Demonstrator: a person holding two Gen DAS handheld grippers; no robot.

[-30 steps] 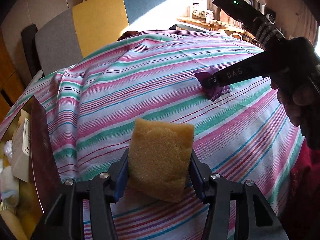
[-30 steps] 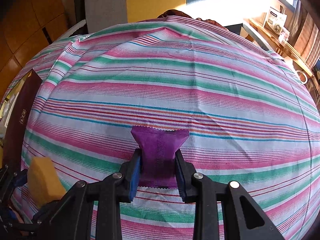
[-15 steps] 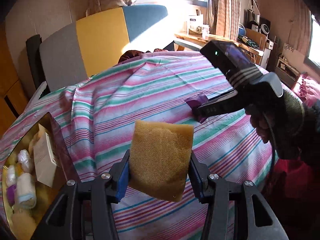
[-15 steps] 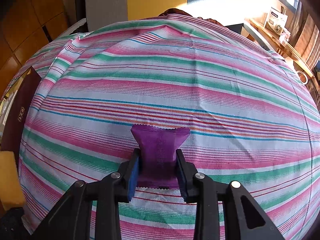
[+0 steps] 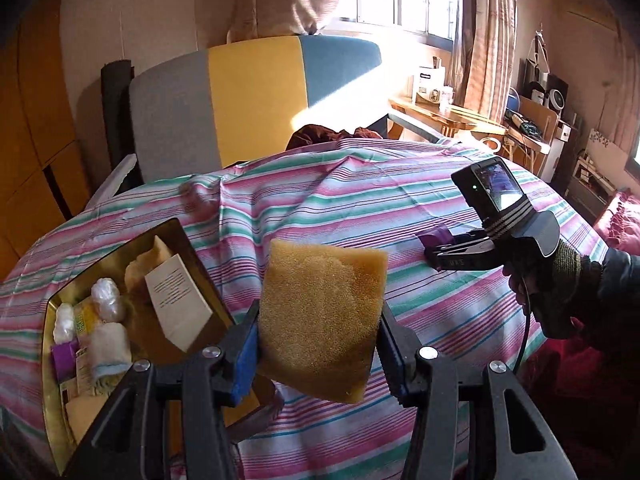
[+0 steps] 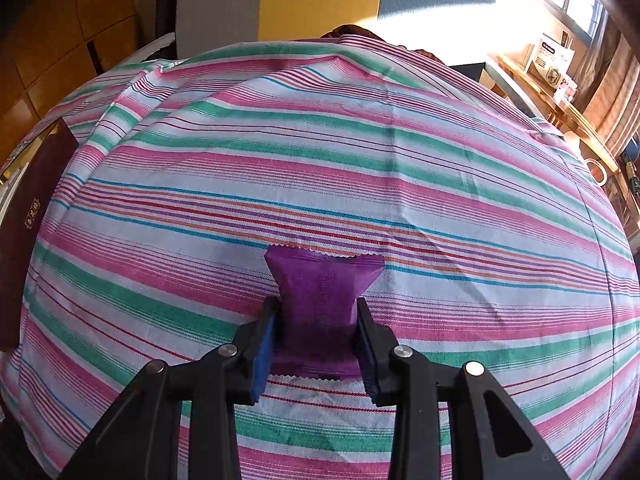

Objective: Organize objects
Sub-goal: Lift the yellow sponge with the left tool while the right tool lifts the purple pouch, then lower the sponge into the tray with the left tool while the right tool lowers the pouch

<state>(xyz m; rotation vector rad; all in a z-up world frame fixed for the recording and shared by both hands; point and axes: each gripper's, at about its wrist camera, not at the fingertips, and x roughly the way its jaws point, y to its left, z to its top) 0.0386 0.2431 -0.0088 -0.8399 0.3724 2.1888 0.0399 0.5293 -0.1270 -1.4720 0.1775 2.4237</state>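
The left gripper (image 5: 320, 344) holds a yellow sponge (image 5: 322, 318) clamped between its two blue-padded fingers, lifted above the striped tablecloth (image 5: 360, 200) near the table's front edge. The sponge sits tilted, its top edge leaning to the right.

Just left of it, at the table's left edge, stands an open gold-lined tin box (image 5: 56, 380). Inside lie a white card (image 5: 178, 298), several small wrapped white bundles (image 5: 104, 300), a rolled white cloth (image 5: 110, 348), a purple packet (image 5: 64, 358) and a pale yellow block at the far end.

The right gripper (image 6: 318, 334) is closed on a purple sachet (image 6: 322, 292), pinching its middle so the near and far crimped ends flare out. The sachet rests low on the tablecloth (image 6: 320, 140), around the middle of the table toward its right side. In the left wrist view the same gripper (image 5: 434, 250) is held by a gloved hand (image 5: 560, 280), with the sachet (image 5: 438, 236) at its tips.

A dark maroon box side (image 6: 24, 240) shows at the left edge of the cloth. A grey, yellow and blue chair back (image 5: 256, 100) stands behind the table's far edge.
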